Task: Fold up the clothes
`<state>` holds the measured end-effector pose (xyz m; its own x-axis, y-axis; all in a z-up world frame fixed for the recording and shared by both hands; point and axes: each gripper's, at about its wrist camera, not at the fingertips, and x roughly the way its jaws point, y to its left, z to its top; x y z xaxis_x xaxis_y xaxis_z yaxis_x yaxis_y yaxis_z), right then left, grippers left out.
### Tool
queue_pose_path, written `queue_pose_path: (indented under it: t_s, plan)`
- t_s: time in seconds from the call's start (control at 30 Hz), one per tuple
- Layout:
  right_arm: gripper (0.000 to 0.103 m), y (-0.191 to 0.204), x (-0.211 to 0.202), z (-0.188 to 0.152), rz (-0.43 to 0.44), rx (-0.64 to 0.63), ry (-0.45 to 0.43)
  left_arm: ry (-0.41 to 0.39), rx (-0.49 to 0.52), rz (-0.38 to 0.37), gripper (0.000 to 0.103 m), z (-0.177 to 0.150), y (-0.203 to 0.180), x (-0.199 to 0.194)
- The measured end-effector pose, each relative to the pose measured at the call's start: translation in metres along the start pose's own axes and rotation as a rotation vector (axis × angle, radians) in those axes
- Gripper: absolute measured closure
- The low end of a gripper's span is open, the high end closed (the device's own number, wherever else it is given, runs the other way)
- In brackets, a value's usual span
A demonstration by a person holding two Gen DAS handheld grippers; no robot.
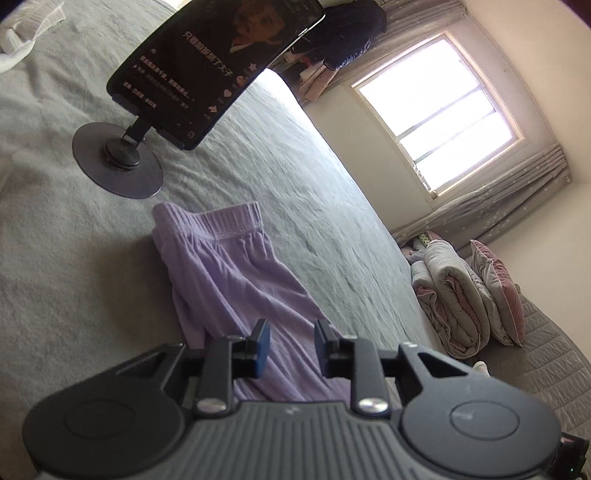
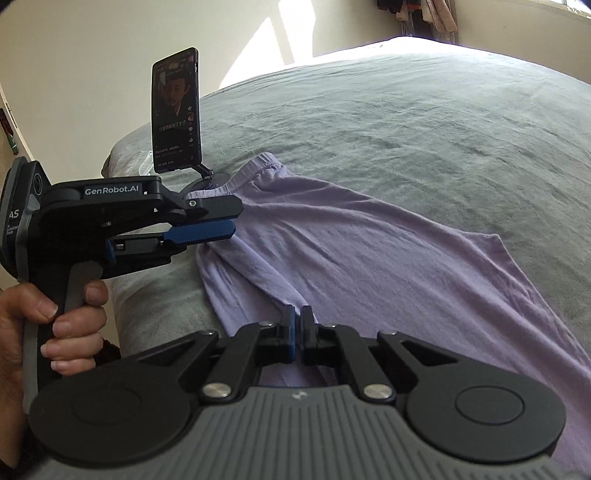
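Light purple pants (image 1: 236,273) lie on the grey bed cover (image 1: 55,266), with the elastic waistband at the far end. My left gripper (image 1: 291,332) hovers over one pant leg. It is open, and nothing sits between its blue pads. In the right wrist view the pants (image 2: 369,258) spread across the bed, with a raised fold running into my right gripper (image 2: 297,317), which is shut on that fold. A hand (image 2: 70,314) holds the left gripper (image 2: 229,221) at the left, over the pants' near edge.
A phone (image 1: 218,66) with a lit screen stands on a round-based holder (image 1: 118,162) just beyond the waistband. White cloth (image 1: 26,33) lies at the far corner. A rolled quilt (image 1: 450,302) and a pillow (image 1: 498,291) sit beside the bed under the window (image 1: 439,114).
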<state>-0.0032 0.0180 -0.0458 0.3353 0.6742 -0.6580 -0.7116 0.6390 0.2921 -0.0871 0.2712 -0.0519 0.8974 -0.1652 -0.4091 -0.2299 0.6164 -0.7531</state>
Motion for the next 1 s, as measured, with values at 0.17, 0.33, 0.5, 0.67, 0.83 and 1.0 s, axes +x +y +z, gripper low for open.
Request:
queue_pose_path:
  t_s: [0.17, 0.33, 0.5, 0.67, 0.83, 1.0]
  plan:
    - [0.103, 0.002, -0.009, -0.003, 0.096, 0.084, 0.001, -0.084, -0.068, 0.081, 0.074, 0.006, 0.014, -0.013]
    - [0.103, 0.01, -0.012, -0.002, 0.126, 0.081, 0.009, -0.109, -0.117, 0.137, 0.074, 0.008, 0.023, -0.017]
    - [0.103, 0.005, -0.016, 0.007, 0.064, 0.112, -0.045, -0.154, -0.109, 0.157, 0.072, 0.008, 0.021, -0.026]
    - [0.091, 0.001, -0.013, 0.012, 0.031, 0.086, -0.056, -0.167, -0.108, 0.154, 0.072, 0.008, 0.021, -0.03]
    - [0.089, 0.031, 0.0, 0.008, 0.09, -0.02, -0.026, -0.152, -0.115, 0.16, 0.072, 0.007, 0.022, -0.027]
    - [0.089, 0.036, 0.02, 0.005, 0.118, 0.005, 0.007, -0.144, -0.102, 0.151, 0.072, 0.006, 0.022, -0.025]
